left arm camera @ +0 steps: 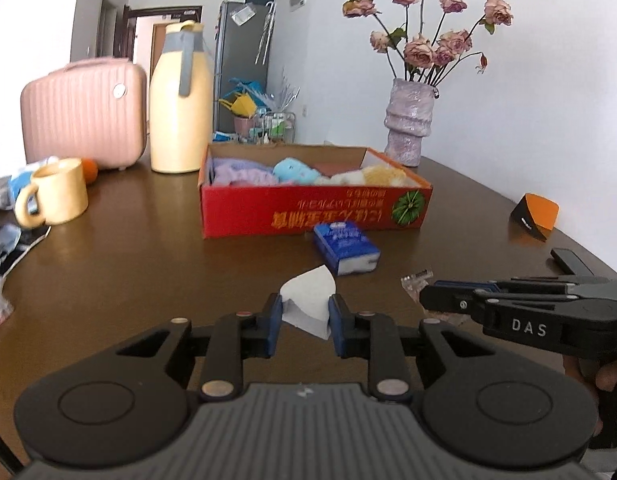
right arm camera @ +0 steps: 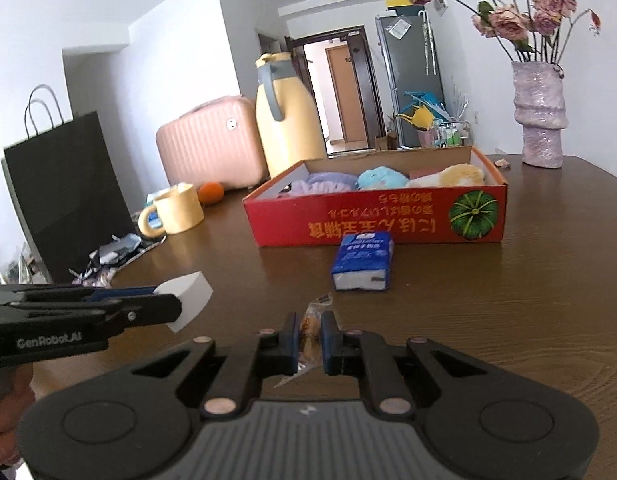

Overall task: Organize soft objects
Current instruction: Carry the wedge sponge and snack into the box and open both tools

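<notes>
A red cardboard box (left arm camera: 308, 210) (right arm camera: 348, 220) on the brown table holds a purple towel (left arm camera: 238, 172), a blue plush (left arm camera: 292, 170) and a yellow-white plush (left arm camera: 372, 176). A blue tissue pack (left arm camera: 344, 246) (right arm camera: 362, 266) lies in front of it. My left gripper (left arm camera: 304, 320) is shut on a white sponge wedge (left arm camera: 308, 300), seen also in the right wrist view (right arm camera: 190, 294). My right gripper (right arm camera: 308, 340) is shut on a clear-wrapped snack packet (right arm camera: 310, 330); its wrapper tip (left arm camera: 416, 280) shows in the left view, to the right of the left gripper.
A yellow mug (left arm camera: 58, 196), an orange (left arm camera: 90, 170), a pink case (left arm camera: 84, 114) and a yellow thermos (left arm camera: 180, 100) stand at the back left. A vase of dried roses (left arm camera: 408, 124) stands back right. A black paper bag (right arm camera: 64, 196) stands far left.
</notes>
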`<action>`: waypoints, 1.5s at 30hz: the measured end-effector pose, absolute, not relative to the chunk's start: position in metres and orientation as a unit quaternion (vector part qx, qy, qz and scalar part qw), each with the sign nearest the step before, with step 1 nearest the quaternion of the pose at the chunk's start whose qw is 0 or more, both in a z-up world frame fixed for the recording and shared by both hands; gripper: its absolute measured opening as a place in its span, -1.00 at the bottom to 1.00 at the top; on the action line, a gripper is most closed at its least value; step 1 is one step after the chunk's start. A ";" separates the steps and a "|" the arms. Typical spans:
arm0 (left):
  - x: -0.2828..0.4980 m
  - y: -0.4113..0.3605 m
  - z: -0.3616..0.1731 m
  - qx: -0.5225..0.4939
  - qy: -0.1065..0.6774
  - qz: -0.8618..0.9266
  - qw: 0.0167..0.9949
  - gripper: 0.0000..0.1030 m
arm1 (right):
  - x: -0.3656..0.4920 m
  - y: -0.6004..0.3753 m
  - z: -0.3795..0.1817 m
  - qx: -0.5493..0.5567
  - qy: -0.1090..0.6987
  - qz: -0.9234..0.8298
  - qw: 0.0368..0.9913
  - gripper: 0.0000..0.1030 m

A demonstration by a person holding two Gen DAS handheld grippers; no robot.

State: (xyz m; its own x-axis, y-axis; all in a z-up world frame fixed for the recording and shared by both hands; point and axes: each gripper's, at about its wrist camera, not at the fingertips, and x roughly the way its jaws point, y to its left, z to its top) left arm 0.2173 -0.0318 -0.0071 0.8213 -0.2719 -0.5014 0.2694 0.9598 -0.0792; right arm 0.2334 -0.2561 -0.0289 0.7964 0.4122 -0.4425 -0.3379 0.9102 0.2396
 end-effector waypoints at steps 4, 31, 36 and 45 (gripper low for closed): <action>0.238 -0.045 0.006 0.007 0.247 -0.148 0.958 -0.51 | 0.262 -0.269 -0.012 0.094 0.235 0.215 0.943 -0.79; 0.535 -0.087 0.006 -0.027 0.336 -0.148 0.930 0.24 | 0.562 -0.279 0.003 0.161 0.334 0.177 0.912 -0.29; 0.508 -0.073 0.041 -0.013 0.291 -0.123 0.949 0.45 | 0.520 -0.286 0.036 0.113 0.300 0.178 0.930 0.00; 0.398 -0.027 0.078 0.022 0.197 -0.034 0.980 0.60 | 0.391 -0.298 0.078 -0.002 0.189 0.145 0.971 0.42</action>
State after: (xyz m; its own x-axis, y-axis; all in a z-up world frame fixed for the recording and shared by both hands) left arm 0.3983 -0.0272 0.0780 0.9199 -0.0573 -0.3880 0.0749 0.9967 0.0305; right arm 0.3906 -0.2982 0.0776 0.8865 0.2813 -0.3674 -0.2829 0.9578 0.0509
